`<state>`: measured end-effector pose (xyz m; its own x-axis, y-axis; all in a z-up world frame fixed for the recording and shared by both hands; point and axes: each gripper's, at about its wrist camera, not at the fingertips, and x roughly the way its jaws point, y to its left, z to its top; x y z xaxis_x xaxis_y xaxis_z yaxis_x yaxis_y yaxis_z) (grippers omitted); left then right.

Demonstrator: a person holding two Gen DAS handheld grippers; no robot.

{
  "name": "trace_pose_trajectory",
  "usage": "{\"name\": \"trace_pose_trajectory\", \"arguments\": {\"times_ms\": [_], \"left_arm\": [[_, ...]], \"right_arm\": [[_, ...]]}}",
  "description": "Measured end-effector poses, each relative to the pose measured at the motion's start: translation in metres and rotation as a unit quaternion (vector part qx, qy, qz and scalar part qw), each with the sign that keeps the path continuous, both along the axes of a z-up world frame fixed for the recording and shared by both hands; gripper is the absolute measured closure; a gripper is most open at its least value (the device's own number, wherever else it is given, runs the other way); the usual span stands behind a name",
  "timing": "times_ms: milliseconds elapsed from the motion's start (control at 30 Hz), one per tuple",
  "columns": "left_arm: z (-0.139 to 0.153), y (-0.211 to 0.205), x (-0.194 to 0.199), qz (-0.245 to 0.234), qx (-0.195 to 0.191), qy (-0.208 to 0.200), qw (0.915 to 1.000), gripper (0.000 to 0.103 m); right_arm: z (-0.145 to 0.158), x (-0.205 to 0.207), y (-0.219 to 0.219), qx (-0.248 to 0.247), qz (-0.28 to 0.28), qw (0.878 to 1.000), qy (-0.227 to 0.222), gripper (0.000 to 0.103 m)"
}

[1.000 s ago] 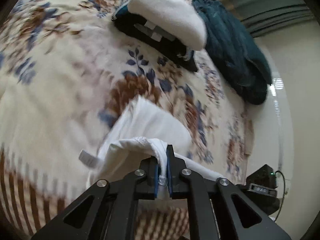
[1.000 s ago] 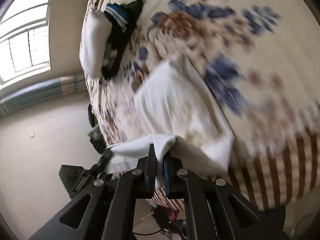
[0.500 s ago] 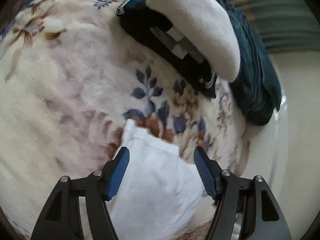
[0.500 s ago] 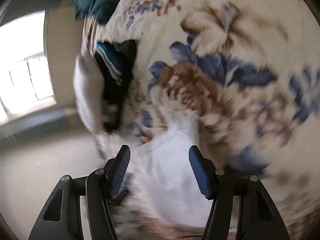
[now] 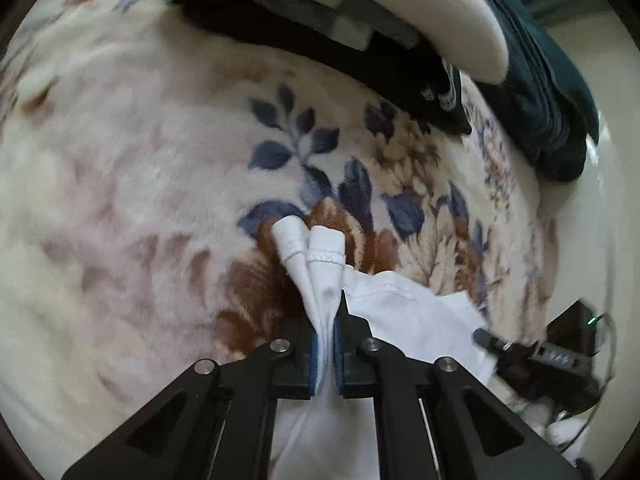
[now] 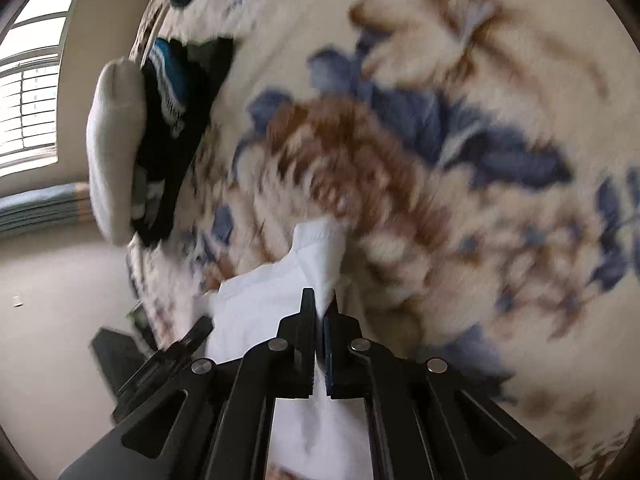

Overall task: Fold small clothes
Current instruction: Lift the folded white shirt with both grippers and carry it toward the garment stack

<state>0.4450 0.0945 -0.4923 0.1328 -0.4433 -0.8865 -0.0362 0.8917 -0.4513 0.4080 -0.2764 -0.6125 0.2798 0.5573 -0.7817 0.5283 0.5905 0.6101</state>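
Note:
A small white garment [image 5: 404, 312] lies folded on the floral blanket [image 5: 140, 184]. My left gripper [image 5: 326, 344] is shut on its near-left corner, where two hemmed layers [image 5: 316, 252] bunch up past the jaws. In the right wrist view my right gripper [image 6: 320, 340] is shut on another corner of the same white garment [image 6: 260, 300], low over the blanket [image 6: 460, 160]. The left gripper's dark body [image 6: 152, 364] shows at the left in that view.
A pile of folded clothes, black with a white piece on top [image 5: 400, 12], lies just beyond the garment. A dark teal garment [image 5: 552, 92] lies behind it. A black device with a green light [image 5: 568, 352] sits off the bed's right edge. A window [image 6: 28, 92] is at the far left.
Both grippers held the garment a second ago, opened over it half a second ago, and are now shut again on its corners, closer to the clothes pile.

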Motion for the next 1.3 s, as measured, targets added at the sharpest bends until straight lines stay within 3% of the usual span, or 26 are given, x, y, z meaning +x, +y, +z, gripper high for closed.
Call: {"name": "trace_pose_trajectory", "arguments": {"times_ms": [100, 167, 233, 267, 300, 367, 467, 500, 533, 567, 600, 667, 800, 933, 967, 1000, 1033, 1067, 1100, 1133, 1233, 1300], "left_arm": [[-0.015, 0.001, 0.007, 0.008, 0.016, 0.017, 0.9997, 0.098], [-0.015, 0.01, 0.008, 0.041, -0.006, 0.029, 0.9987, 0.094], [-0.01, 0.02, 0.004, 0.065, -0.039, 0.048, 0.996, 0.084], [-0.003, 0.026, -0.002, 0.073, -0.053, 0.047, 0.9949, 0.069], [0.002, 0.033, -0.007, 0.077, -0.063, 0.042, 0.9941, 0.051], [0.007, 0.041, -0.021, 0.08, -0.068, 0.039, 0.9937, 0.041], [-0.008, 0.041, -0.04, 0.077, -0.061, 0.07, 0.9926, 0.043], [-0.011, 0.041, -0.045, 0.08, -0.059, 0.066, 0.9928, 0.05], [-0.009, 0.041, -0.05, 0.084, -0.058, 0.047, 0.9936, 0.067], [-0.007, 0.039, -0.051, 0.08, -0.061, 0.038, 0.9943, 0.099], [-0.004, 0.036, -0.052, 0.074, -0.049, 0.027, 0.9957, 0.1], [0.004, 0.026, -0.052, 0.057, -0.021, 0.003, 0.9982, 0.1], [0.0, 0.019, -0.048, 0.055, -0.002, 0.004, 0.9985, 0.1], [-0.005, 0.039, -0.044, 0.086, -0.027, 0.025, 0.9956, 0.096], [-0.005, 0.043, -0.045, 0.095, -0.043, 0.031, 0.9941, 0.086], [-0.005, 0.049, -0.047, 0.101, -0.059, 0.034, 0.9925, 0.068], [-0.003, 0.052, -0.051, 0.098, -0.074, 0.029, 0.992, 0.057], [-0.005, 0.053, -0.054, 0.094, -0.09, 0.026, 0.9912, 0.042], [-0.013, 0.055, -0.058, 0.09, -0.111, 0.036, 0.989, 0.039], [-0.022, 0.056, -0.062, 0.09, -0.131, 0.051, 0.986, 0.04], [-0.043, 0.058, -0.07, 0.095, -0.172, 0.067, 0.9781, 0.039], [-0.045, 0.057, -0.069, 0.096, -0.195, 0.061, 0.9742, 0.032]], "right_arm": [[-0.016, 0.008, -0.001, -0.034, 0.0, 0.999, 0.013, 0.101], [-0.031, 0.014, 0.003, -0.015, 0.021, 0.999, 0.038, 0.101], [-0.03, 0.014, -0.004, 0.02, 0.006, 0.999, 0.05, 0.099], [-0.021, 0.01, -0.012, 0.039, 0.0, 0.998, 0.04, 0.095], [-0.01, 0.005, -0.019, 0.051, 0.001, 0.998, 0.03, 0.077], [0.004, -0.009, -0.03, 0.055, 0.009, 0.998, 0.02, 0.054], [0.002, -0.023, -0.027, 0.078, 0.049, 0.995, 0.035, 0.052], [-0.001, -0.026, -0.023, 0.085, 0.063, 0.994, 0.04, 0.052], [-0.004, -0.028, -0.018, 0.093, 0.074, 0.992, 0.041, 0.052], [-0.006, -0.032, -0.013, 0.094, 0.078, 0.992, 0.038, 0.07], [-0.007, -0.037, -0.01, 0.09, 0.078, 0.992, 0.032, 0.098], [-0.005, -0.042, -0.007, 0.071, 0.066, 0.995, 0.024, 0.099], [0.002, -0.043, 0.006, 0.019, 0.083, 0.996, 0.003, 0.1], [-0.003, -0.041, 0.002, 0.024, 0.073, 0.997, 0.02, 0.1], [-0.003, -0.041, 0.001, 0.033, 0.078, 0.996, 0.023, 0.099], [-0.002, -0.041, -0.001, 0.042, 0.077, 0.996, 0.027, 0.097], [-0.001, -0.042, -0.003, 0.052, 0.075, 0.996, 0.024, 0.095], [0.001, -0.044, -0.006, 0.055, 0.077, 0.995, 0.022, 0.08], [0.001, -0.045, -0.007, 0.054, 0.08, 0.995, 0.022, 0.054], [-0.002, -0.049, -0.008, 0.058, 0.086, 0.994, 0.022, 0.046], [-0.023, -0.059, -0.002, 0.095, 0.11, 0.989, 0.038, 0.042], [-0.035, -0.062, 0.005, 0.102, 0.131, 0.985, 0.044, 0.041]]}}
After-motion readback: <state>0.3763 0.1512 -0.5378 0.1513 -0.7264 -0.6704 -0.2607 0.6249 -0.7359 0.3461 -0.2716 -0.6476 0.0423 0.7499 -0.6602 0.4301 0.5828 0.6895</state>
